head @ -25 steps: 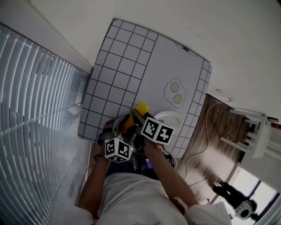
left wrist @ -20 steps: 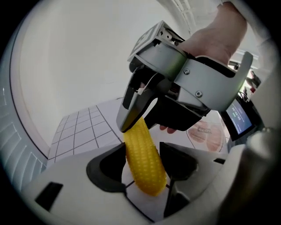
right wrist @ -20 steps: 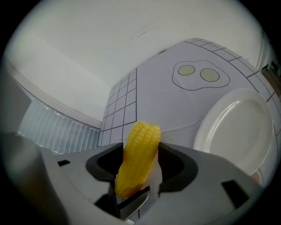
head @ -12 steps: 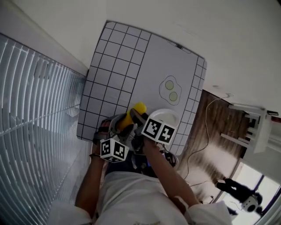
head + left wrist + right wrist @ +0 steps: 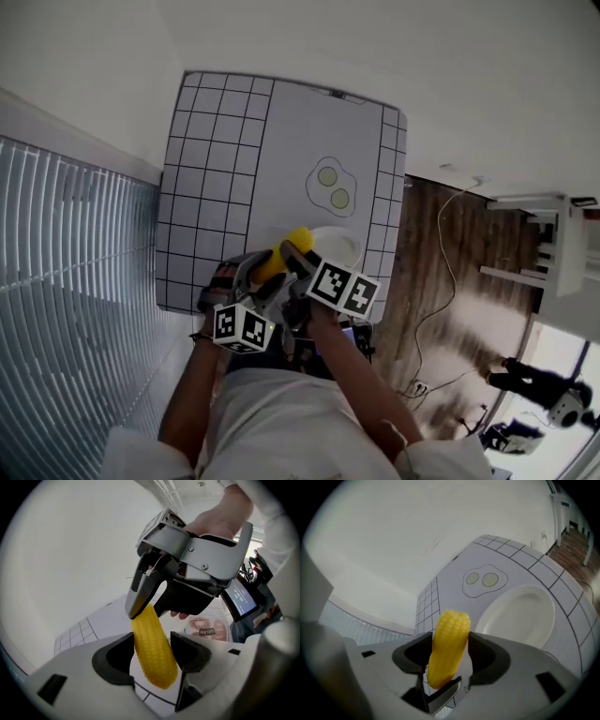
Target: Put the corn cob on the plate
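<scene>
Yellow knobbly plastic corn cob [image 5: 449, 632]: hanging tilted in the air over the near edge of the white, black-gridded table cover [image 5: 220, 159], not yet resting on anything.

Left: grey two-jaw left gripper [image 5: 151, 654] clamping the cob across its width, pads pressing on both flanks.

Middle: grey two-jaw right gripper [image 5: 447, 652] gripping the same cob. Having just been closing its jaws, with the cob between them and both pads now touching it.

Right: round white plate [image 5: 520, 616] lying bare just beside the cob, near a printed fried-egg drawing [image 5: 482, 579].

Judging the step as a two-handed carry, or a hand-over, toward the plate. Doing it well:
- confirming a firm right grip before easing the left jaws off
- moving both hands together meanwhile, avoiding any twisting of the cob between them
- swinging rightward over the plate's middle
- lowering until lying flat in the dish, and only then spreading the jaws
- guarding against rolling over the rim
</scene>
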A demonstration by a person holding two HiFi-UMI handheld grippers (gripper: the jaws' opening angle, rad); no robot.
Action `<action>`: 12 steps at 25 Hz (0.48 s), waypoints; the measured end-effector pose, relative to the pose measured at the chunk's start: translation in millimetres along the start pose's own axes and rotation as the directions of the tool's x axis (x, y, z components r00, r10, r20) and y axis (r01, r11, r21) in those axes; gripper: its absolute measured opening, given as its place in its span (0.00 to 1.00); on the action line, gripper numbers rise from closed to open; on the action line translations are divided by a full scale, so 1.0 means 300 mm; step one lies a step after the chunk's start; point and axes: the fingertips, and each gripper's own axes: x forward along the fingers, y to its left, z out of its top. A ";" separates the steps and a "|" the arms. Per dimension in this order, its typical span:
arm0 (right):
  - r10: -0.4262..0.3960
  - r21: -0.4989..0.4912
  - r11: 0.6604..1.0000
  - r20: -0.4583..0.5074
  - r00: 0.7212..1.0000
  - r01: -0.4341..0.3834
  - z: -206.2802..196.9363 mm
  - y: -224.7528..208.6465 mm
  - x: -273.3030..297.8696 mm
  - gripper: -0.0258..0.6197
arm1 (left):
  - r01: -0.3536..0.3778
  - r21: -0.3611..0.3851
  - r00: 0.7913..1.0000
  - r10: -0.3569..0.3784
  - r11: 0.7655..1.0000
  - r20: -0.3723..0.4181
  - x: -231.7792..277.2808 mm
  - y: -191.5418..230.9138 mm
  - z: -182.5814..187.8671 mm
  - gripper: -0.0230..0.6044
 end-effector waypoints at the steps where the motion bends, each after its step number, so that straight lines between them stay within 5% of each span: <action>1: -0.001 0.013 1.000 0.010 1.000 0.001 0.010 -0.018 -0.020 0.42 | 0.012 0.014 1.000 -0.012 1.000 0.004 0.010 -0.014 0.018 0.44; 12: -0.034 0.157 0.987 0.099 0.994 0.018 0.087 -0.219 -0.192 0.41 | 0.139 0.131 0.989 -0.143 0.982 0.021 0.130 -0.171 0.163 0.44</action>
